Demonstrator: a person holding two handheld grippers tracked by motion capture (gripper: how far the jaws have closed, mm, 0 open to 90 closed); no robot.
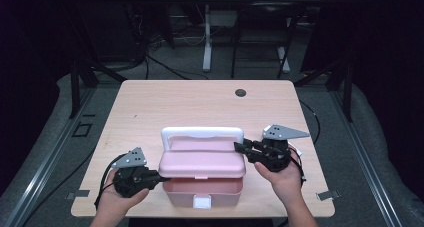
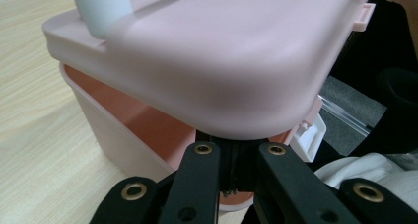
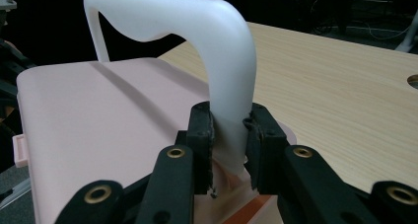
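A pink box (image 1: 200,193) with a white front latch (image 1: 202,202) stands near the table's front edge. Its pink lid (image 1: 202,162) is tilted up at the front, so the inside shows below it. The white handle (image 1: 202,132) stands upright on the lid. My left gripper (image 1: 162,177) is shut, and its tips (image 2: 235,146) sit under the lid's (image 2: 222,61) left edge, above the box rim (image 2: 113,130). My right gripper (image 1: 239,147) is shut on the handle's right leg (image 3: 224,86), with a pad on each side of it (image 3: 229,130).
The box sits on a light wooden table (image 1: 200,104) with a round cable hole (image 1: 240,92) at the back. Metal clips (image 1: 327,195) hold the front corners. Beyond the table are another desk's legs (image 1: 206,42) and floor cables.
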